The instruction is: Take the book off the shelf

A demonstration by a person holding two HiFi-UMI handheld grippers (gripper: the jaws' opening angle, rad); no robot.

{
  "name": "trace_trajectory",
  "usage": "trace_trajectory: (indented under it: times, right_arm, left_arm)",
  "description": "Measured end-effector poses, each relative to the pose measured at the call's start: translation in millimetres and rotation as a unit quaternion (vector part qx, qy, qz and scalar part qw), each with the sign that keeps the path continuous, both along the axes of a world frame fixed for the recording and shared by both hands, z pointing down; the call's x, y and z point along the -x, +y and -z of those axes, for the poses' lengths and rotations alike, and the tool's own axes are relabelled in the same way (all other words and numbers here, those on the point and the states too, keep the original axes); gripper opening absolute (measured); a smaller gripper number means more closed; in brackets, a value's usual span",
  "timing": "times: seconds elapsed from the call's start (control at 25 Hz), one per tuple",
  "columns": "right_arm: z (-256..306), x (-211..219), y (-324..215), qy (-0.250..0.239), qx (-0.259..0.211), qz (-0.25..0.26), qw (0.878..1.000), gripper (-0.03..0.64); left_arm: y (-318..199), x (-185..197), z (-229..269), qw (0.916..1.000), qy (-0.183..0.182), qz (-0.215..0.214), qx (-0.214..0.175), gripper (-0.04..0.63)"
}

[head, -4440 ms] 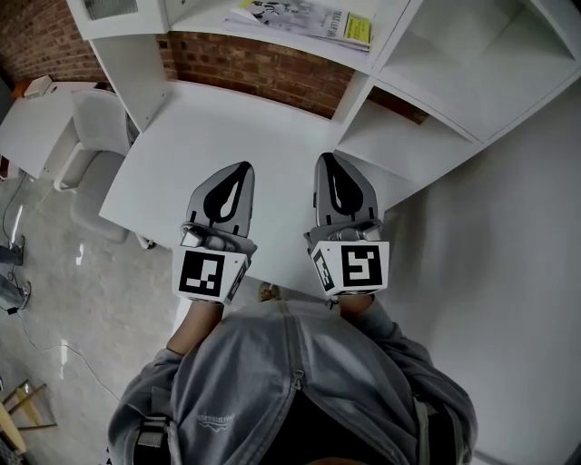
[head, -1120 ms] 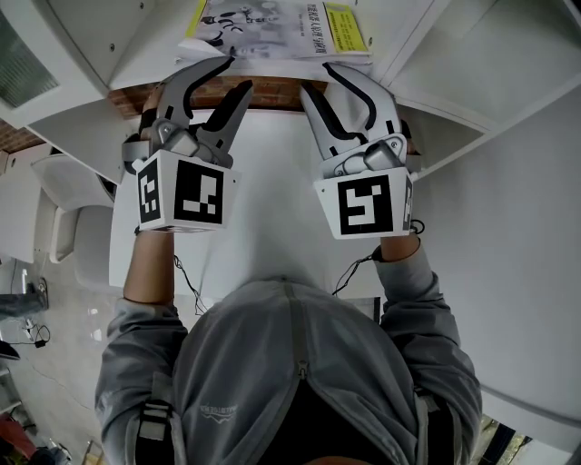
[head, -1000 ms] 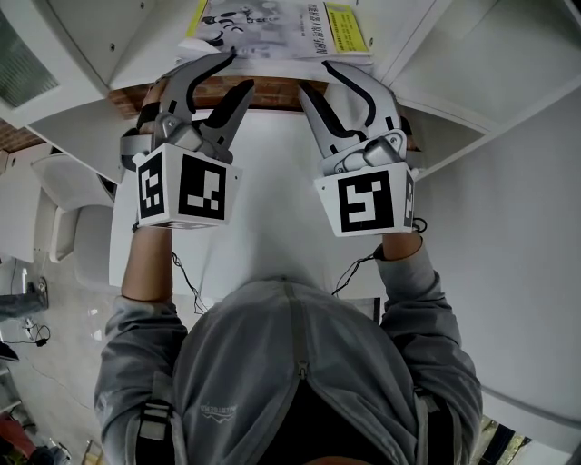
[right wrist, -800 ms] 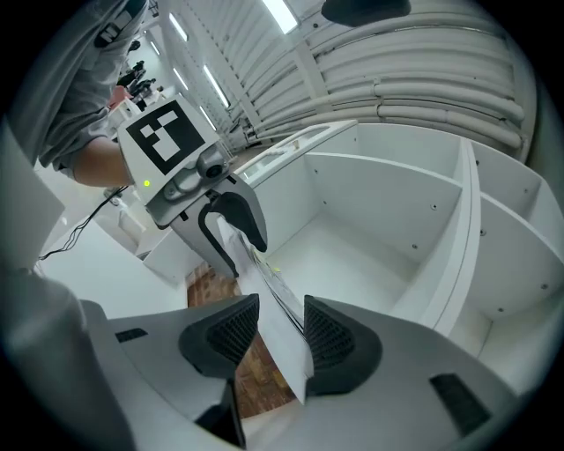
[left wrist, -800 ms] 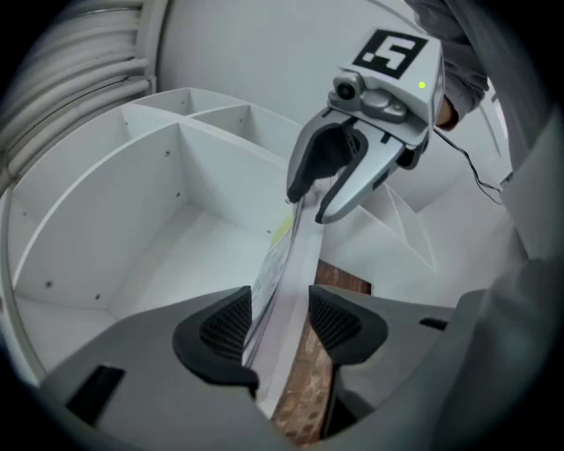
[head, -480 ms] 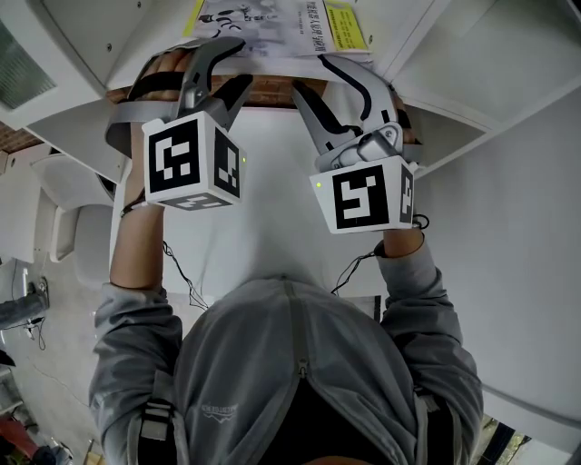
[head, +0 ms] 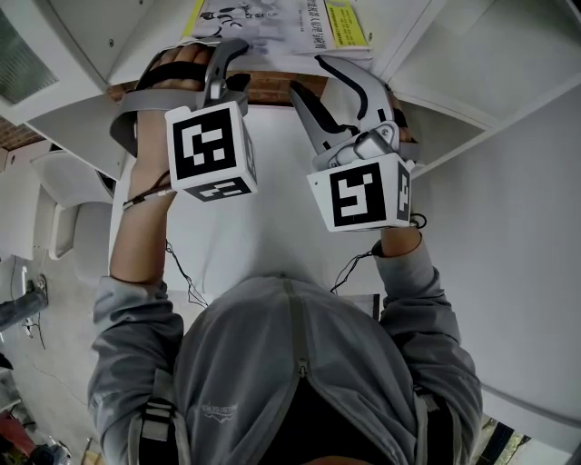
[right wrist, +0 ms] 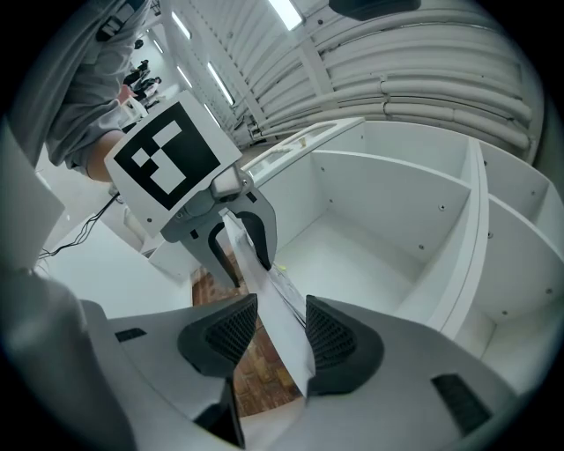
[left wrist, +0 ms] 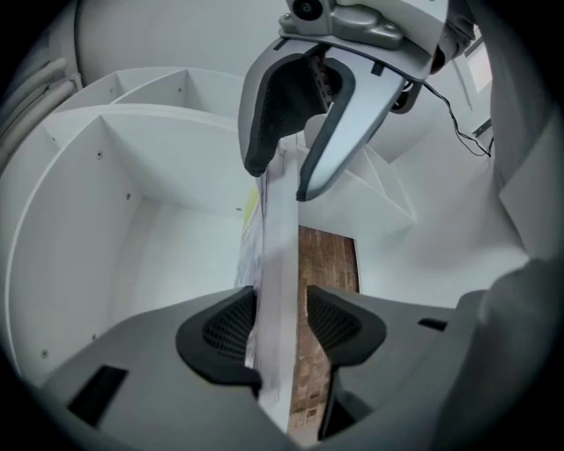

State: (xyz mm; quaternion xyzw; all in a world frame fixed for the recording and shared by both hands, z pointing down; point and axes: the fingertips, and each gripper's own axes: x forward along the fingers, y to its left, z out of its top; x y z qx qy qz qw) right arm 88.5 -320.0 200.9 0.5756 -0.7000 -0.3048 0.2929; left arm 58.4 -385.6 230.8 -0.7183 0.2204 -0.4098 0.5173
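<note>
The book (head: 272,23), white-covered with a yellow strip, lies flat on the white shelf board (head: 145,54) at the top of the head view. My left gripper (head: 227,77) is rolled on its side at the shelf's front edge. In the left gripper view (left wrist: 282,326) the board and the book's edge (left wrist: 251,220) pass between its pads; the jaws have just been closing, and a slit remains at one pad. My right gripper (head: 331,82) straddles the same edge, one finger over the book, one under the board. Its jaws (right wrist: 269,330) have just been opening and stand open.
A white desk (head: 272,209) lies below the shelf, with a brick wall (head: 272,89) behind it. More white shelf compartments (head: 472,64) stand to the right. A white chair (head: 68,236) sits at the left. The person's grey hooded top fills the lower part of the head view.
The left gripper has rolled over, so its marker cube faces differently, and has shifted right and down at the shelf edge. The right gripper has stayed in place, its jaws wider.
</note>
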Motion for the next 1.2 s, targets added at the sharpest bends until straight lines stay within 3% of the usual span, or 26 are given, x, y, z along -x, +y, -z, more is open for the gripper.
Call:
trace_trajectory:
  times: [0.32, 0.4, 0.6, 0.76, 0.96, 1.08, 1.2]
  right_arm:
    - [3.1, -2.4, 1.9, 0.014, 0.001, 0.002, 1.000, 0.184]
    - [5.1, -3.0, 2.6, 0.035, -0.002, -0.005, 0.999, 0.184]
    - [3.5, -0.6, 1.2, 0.102, 0.013, -0.014, 0.995, 0.210]
    - [-5.0, -5.7, -3.1, 0.162, 0.020, -0.035, 0.986, 0.227]
    - [-10.0, -13.8, -13.5, 0.252, 0.028, -0.064, 0.965, 0.233]
    - [-13.1, -15.7, -22.3, 0.269, 0.033, -0.070, 0.960, 0.232]
    - [-17.6, -15.4, -23.2, 0.280, 0.038, -0.071, 0.957, 0.176]
  left_arm:
    - [15.2, 3.0, 9.1, 0.9998, 0.017, 0.000, -0.013, 0.147]
    - [20.9, 4.4, 13.8, 0.9996, 0.023, 0.000, -0.018, 0.104]
    - [30.5, 9.3, 20.8, 0.9993, 0.031, 0.001, -0.021, 0.094]
    - [38.1, 12.9, 17.8, 0.9993, 0.031, -0.001, -0.019, 0.087]
    - [45.9, 18.0, 17.7, 0.9993, 0.030, -0.001, -0.025, 0.086]
    - [47.8, 21.4, 15.5, 0.9993, 0.023, -0.003, -0.027, 0.086]
    - [50.7, 22.4, 10.3, 0.9996, 0.021, -0.002, -0.021, 0.087]
